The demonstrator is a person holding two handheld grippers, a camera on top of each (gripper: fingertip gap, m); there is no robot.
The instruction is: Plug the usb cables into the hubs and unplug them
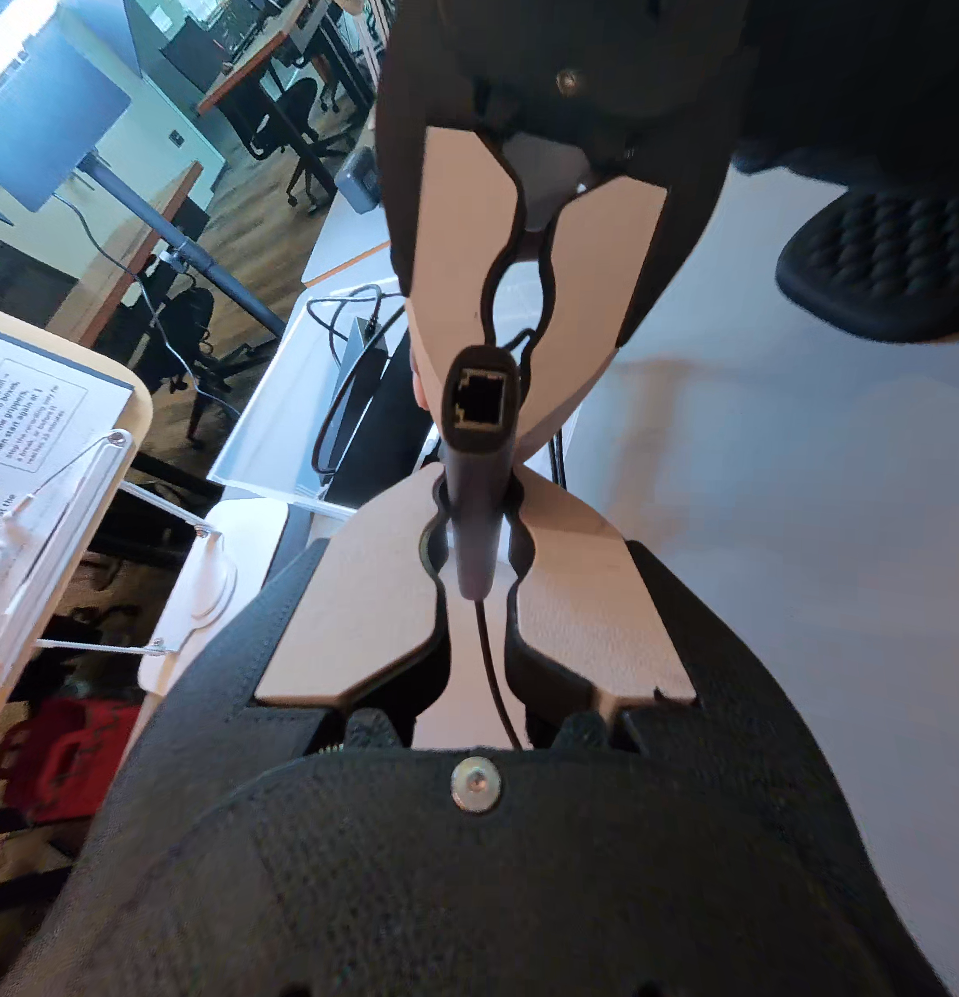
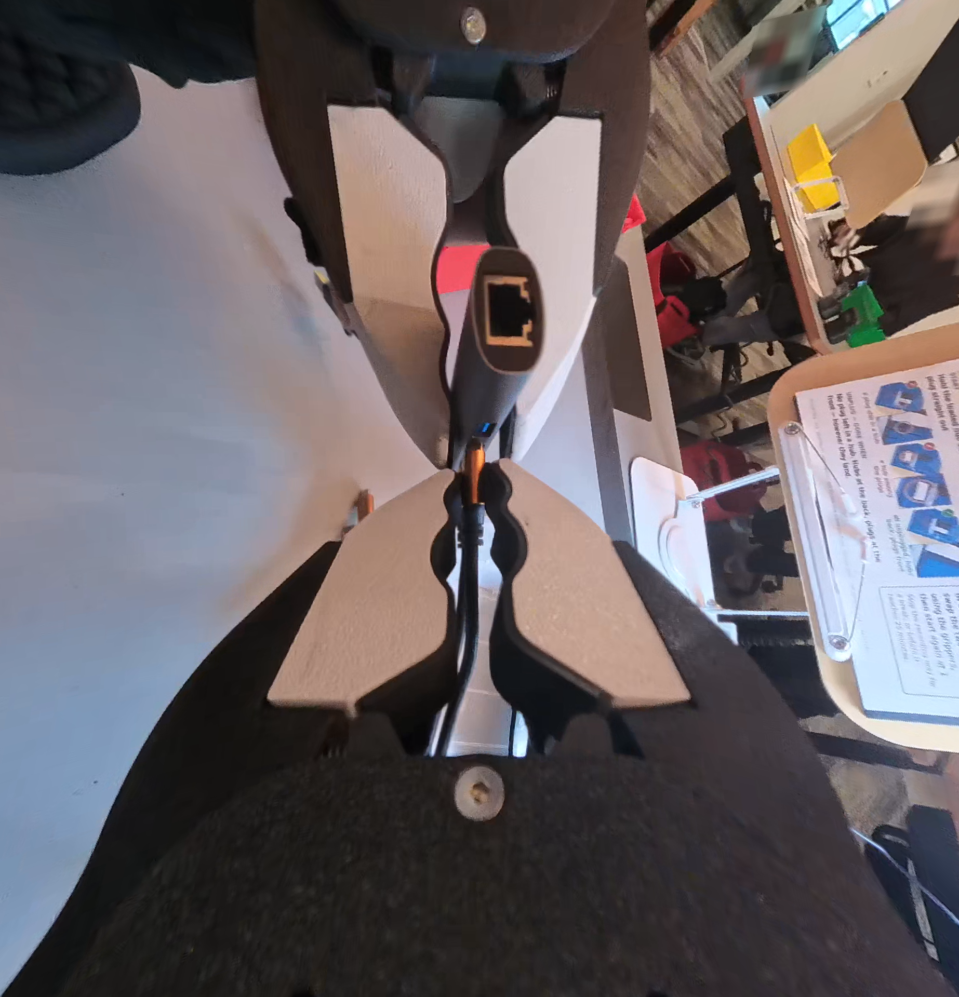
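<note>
In the left wrist view my left gripper (image 1: 477, 480) is shut on a slim grey hub (image 1: 474, 518). The hub stands up between the pads with its square end socket (image 1: 480, 402) facing the camera, and its thin black cable (image 1: 499, 680) runs back between the fingers. My right gripper (image 1: 520, 448) faces it from above, tip to tip. In the right wrist view my right gripper (image 2: 474, 475) is shut on an orange-and-black USB plug (image 2: 474, 469). The plug's nose is at the hub's (image 2: 507, 323) side, by a blue port (image 2: 485, 429). The left gripper (image 2: 456, 442) holds the hub from above.
Both grippers hover over a white table (image 1: 790, 539). A clear box (image 1: 283, 431) with dark hubs and cables sits at the left. An instruction sheet on a stand (image 2: 898, 539) is at the table's side. A black knit glove (image 1: 887, 259) shows behind. Desks and chairs stand beyond. The grippers are tip to tip, or close to it.
</note>
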